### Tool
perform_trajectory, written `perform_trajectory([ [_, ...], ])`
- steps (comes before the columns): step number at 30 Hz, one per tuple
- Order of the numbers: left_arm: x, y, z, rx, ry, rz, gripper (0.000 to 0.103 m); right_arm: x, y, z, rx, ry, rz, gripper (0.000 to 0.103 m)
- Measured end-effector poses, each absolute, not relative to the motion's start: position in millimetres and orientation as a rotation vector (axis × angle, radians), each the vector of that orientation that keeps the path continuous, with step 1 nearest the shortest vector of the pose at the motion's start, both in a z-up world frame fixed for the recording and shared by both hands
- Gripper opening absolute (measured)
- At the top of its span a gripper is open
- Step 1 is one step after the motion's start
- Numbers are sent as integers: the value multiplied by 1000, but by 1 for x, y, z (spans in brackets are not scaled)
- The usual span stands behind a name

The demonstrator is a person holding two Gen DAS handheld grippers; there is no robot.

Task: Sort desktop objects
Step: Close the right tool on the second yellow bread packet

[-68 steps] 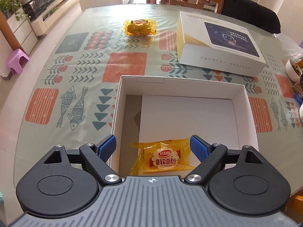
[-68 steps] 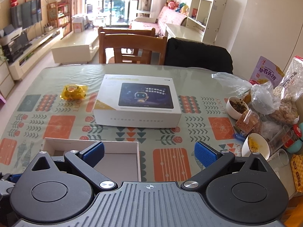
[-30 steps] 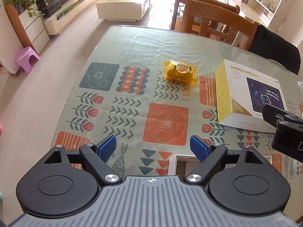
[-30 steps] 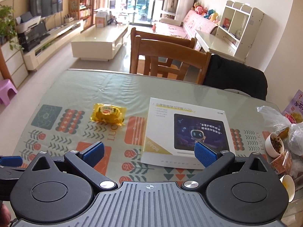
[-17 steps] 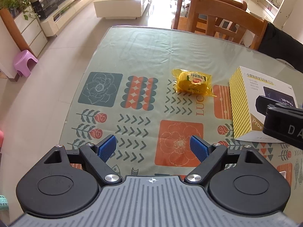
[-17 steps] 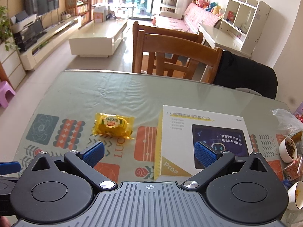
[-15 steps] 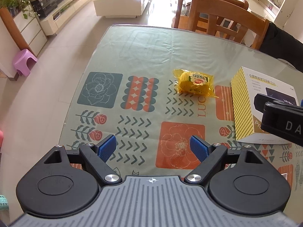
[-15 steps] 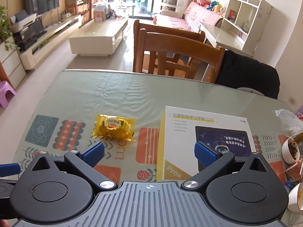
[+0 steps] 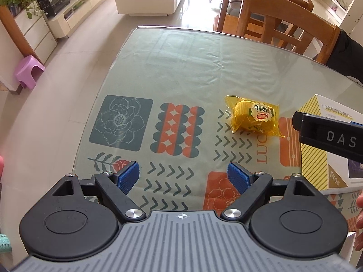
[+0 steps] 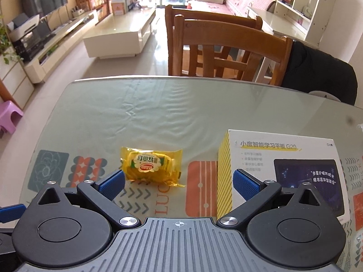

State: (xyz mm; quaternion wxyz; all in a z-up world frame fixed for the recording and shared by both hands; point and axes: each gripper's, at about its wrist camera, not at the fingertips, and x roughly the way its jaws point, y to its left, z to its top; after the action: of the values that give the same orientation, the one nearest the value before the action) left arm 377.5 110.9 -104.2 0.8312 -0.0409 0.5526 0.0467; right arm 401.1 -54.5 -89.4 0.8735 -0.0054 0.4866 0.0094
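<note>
A yellow wrapped bread packet (image 9: 255,117) lies on the patterned table; it also shows in the right wrist view (image 10: 151,166). My left gripper (image 9: 183,178) is open and empty, above the table short of the packet and to its left. My right gripper (image 10: 179,184) is open and empty, with the packet just ahead of its left finger. A white tablet box lid (image 10: 283,170) lies to the right of the packet; it also shows in the left wrist view (image 9: 322,145). The right gripper's black body (image 9: 329,136) crosses the left wrist view at the right.
The glass-topped table (image 10: 181,108) has a rounded far edge. Wooden chairs (image 10: 226,52) stand behind it, one with a black garment (image 10: 317,72). A purple stool (image 9: 27,70) stands on the floor to the left.
Both grippers have moved forward and away from the open white box toward the yellow packet, which now looks nearer. The open box with the other packet has left the views. Both grippers stay open.
</note>
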Motion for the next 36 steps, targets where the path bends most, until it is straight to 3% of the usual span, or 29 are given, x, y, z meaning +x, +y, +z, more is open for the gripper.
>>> perform_trajectory([
  [36,404,122,-141,-109,1241,113,103,467,-7,-185,-48,1127,93,103],
])
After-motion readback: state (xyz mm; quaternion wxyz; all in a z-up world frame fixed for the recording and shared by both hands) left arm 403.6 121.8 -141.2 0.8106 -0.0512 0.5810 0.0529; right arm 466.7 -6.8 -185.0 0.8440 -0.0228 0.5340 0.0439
